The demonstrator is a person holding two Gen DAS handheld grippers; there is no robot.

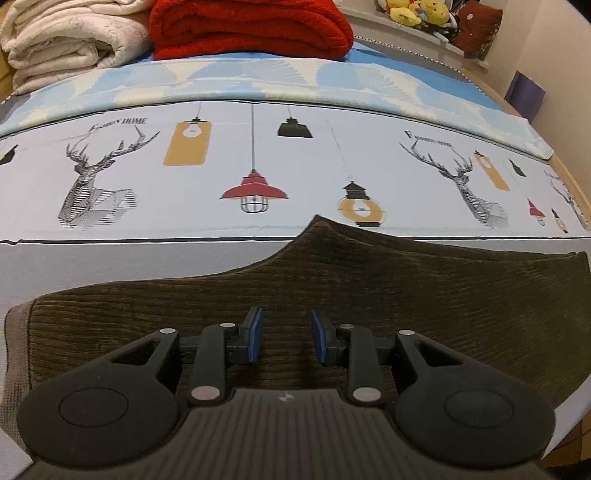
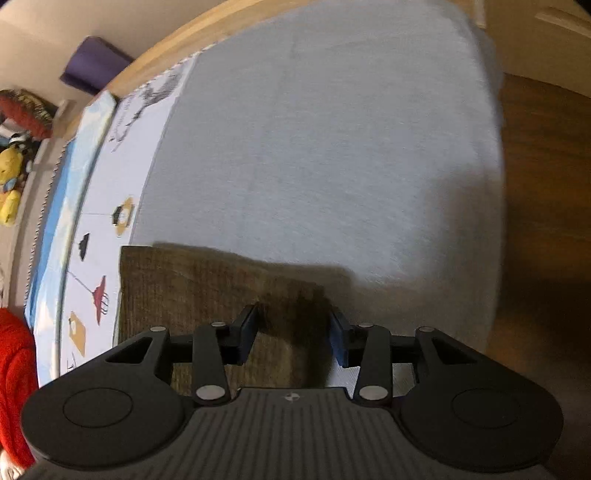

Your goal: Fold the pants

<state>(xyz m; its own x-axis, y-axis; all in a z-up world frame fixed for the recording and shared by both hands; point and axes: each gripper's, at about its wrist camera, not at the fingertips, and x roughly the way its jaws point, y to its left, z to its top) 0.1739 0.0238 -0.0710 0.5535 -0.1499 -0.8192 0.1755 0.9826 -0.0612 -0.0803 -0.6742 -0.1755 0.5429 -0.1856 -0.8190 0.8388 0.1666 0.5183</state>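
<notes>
The brown corduroy pants [image 1: 369, 295] lie folded near the bed's [image 1: 110, 258] front edge. Left gripper [image 1: 286, 334] hovers released above them. Only the right wrist view shows their corner under the released right gripper [image 2: 295, 332], and the wooden floor [image 2: 535, 184].

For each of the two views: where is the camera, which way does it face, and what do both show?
Left wrist: on the left claw, angled down across the brown pants toward the red blanket; both fingers show, apart.
Right wrist: on the right claw, angled down over the pants' edge toward the bed's grey corner; fingers apart.
Shared: pants, lamp-print sheet, red blanket, yellow plush toys.
</notes>
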